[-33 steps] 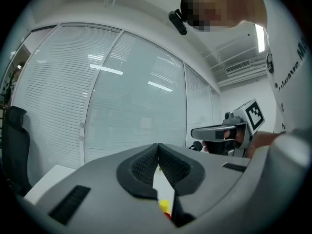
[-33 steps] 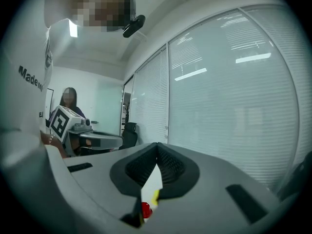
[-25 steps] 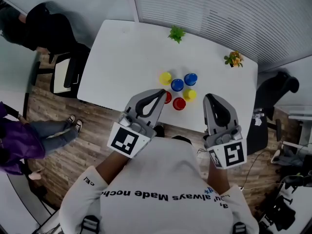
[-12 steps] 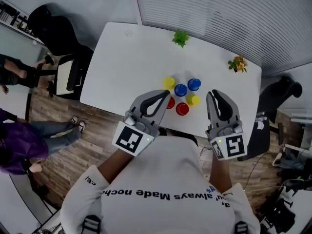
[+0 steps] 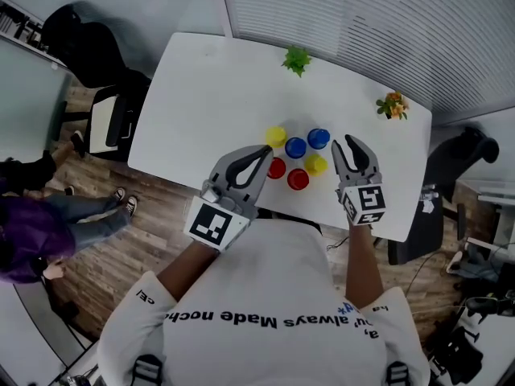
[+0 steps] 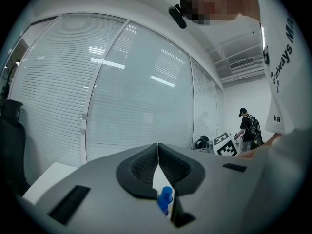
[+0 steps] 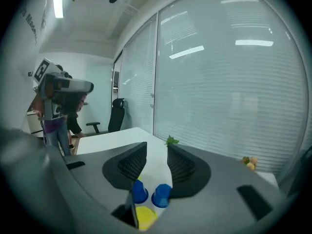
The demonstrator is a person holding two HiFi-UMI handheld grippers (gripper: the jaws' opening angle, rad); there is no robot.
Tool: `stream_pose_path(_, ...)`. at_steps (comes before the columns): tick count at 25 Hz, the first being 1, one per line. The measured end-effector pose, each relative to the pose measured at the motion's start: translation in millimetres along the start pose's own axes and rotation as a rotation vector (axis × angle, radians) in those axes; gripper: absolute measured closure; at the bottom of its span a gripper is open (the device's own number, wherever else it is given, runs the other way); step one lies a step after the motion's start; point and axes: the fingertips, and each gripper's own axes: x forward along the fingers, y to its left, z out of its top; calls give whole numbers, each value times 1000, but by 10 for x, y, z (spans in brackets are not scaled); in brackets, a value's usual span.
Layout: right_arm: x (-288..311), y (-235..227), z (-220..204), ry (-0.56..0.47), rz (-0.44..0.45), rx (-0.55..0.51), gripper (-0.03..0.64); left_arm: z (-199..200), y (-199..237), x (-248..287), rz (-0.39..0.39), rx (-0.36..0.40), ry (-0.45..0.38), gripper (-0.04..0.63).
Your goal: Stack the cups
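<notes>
Several small cups stand upside down in a cluster near the front edge of the white table (image 5: 201, 95): a yellow cup (image 5: 276, 136), two blue cups (image 5: 295, 146) (image 5: 318, 138), two red cups (image 5: 277, 168) (image 5: 298, 179) and a second yellow cup (image 5: 315, 164). My left gripper (image 5: 259, 154) hovers just left of the red cups, jaws shut and empty (image 6: 157, 147). My right gripper (image 5: 349, 146) is just right of the cluster. Its jaws (image 7: 157, 150) have just been opening and hold nothing. Beyond them I see two blue cups (image 7: 140, 193) (image 7: 161, 195) and a yellow cup (image 7: 145, 217).
A small green plant (image 5: 295, 58) and an orange flower pot (image 5: 391, 103) stand near the table's far edge by the blinds. Office chairs stand at the left (image 5: 109, 123) and right (image 5: 451, 155). A person in purple (image 5: 32, 240) is on the floor side at left.
My right gripper has dropped and moved forward, now beside the cups, with its jaws parted. The left gripper has shifted slightly toward the cups. People at the left have moved.
</notes>
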Motion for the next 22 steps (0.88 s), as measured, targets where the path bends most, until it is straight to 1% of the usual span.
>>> stream_pose_path(1, 71, -28, -129, 21, 7, 4, 468, -32, 12, 8, 3, 1, 5, 574)
stream_pose_path(5, 330, -105, -569, 89, 32, 13, 447, -153, 68, 38, 16, 1, 24, 574)
stream_pose_path(10, 573, -160, -958, 151, 56, 15, 425, -305, 145, 63, 29, 1, 58, 574)
stream_pose_path(13, 594, -151, -1116, 169, 66, 31, 425, -411, 175, 74, 35, 4, 79, 574)
stream_pose_path(16, 533, -45, -1247, 178, 88, 49, 414, -503, 194, 69, 37, 2, 96, 574)
stream_pose_path(19, 452, 73, -1327, 178, 104, 62, 410, -542, 200, 66, 42, -15, 107, 574)
stream_pose_path(22, 385, 181, -1395, 185, 116, 66, 401, -540, 190, 56, 38, -13, 103, 574)
